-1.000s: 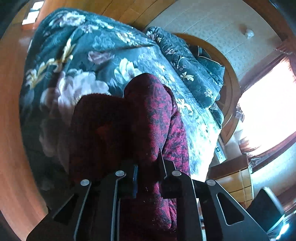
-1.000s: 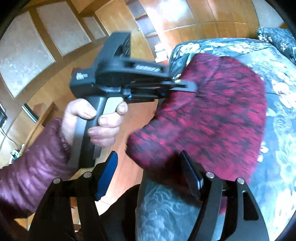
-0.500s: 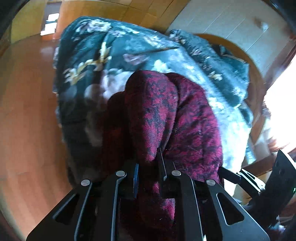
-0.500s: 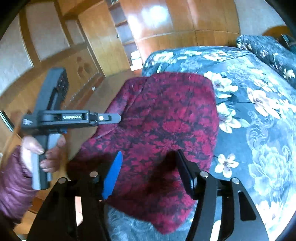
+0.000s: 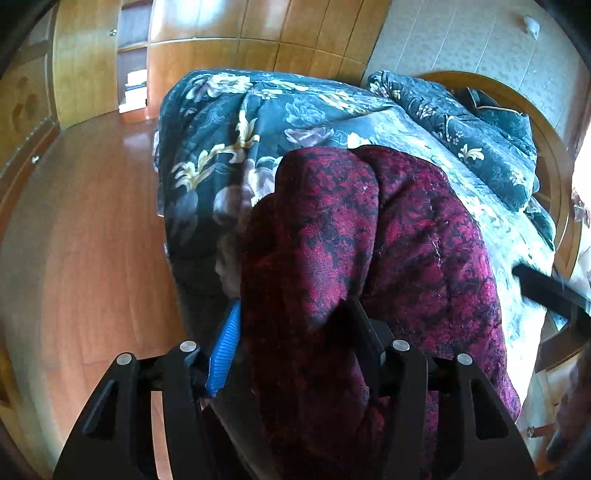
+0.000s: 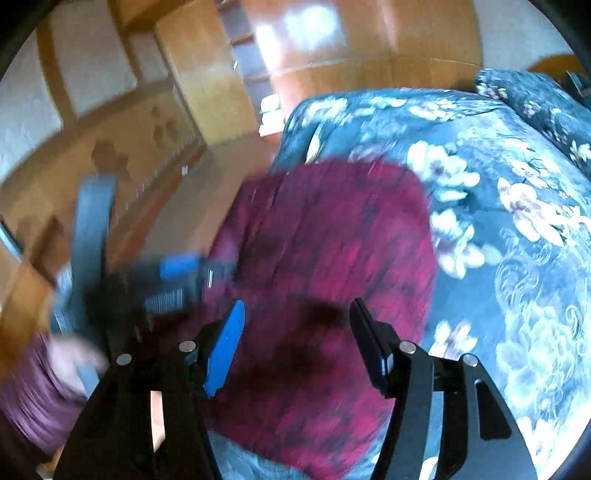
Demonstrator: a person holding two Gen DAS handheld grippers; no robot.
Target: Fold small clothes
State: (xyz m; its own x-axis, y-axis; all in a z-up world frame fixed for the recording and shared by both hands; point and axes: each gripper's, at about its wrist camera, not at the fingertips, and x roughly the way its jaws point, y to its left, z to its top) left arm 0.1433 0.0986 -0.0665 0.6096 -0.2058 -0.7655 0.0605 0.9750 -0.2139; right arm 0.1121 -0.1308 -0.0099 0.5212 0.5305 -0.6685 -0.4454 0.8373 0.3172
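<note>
A dark red and black patterned garment [image 5: 388, 251] lies on the floral bedspread at the near edge of the bed; it also shows, blurred, in the right wrist view [image 6: 332, 266]. My left gripper [image 5: 291, 325] is open, its jaws apart with a fold of the garment lying loose between them. It appears blurred at the left of the right wrist view [image 6: 181, 273]. My right gripper [image 6: 295, 328] is open and empty, just above the garment's near part.
The bed has a dark teal floral cover [image 5: 280, 118] and a pillow [image 5: 472, 140] against a round wooden headboard [image 5: 554, 177]. Wooden floor [image 5: 85, 229] lies to the left, with wooden wardrobes [image 5: 221, 33] behind.
My left gripper was shut on the garment's fold and has now opened. The garment has come down onto the bed. The right view is blurred by motion.
</note>
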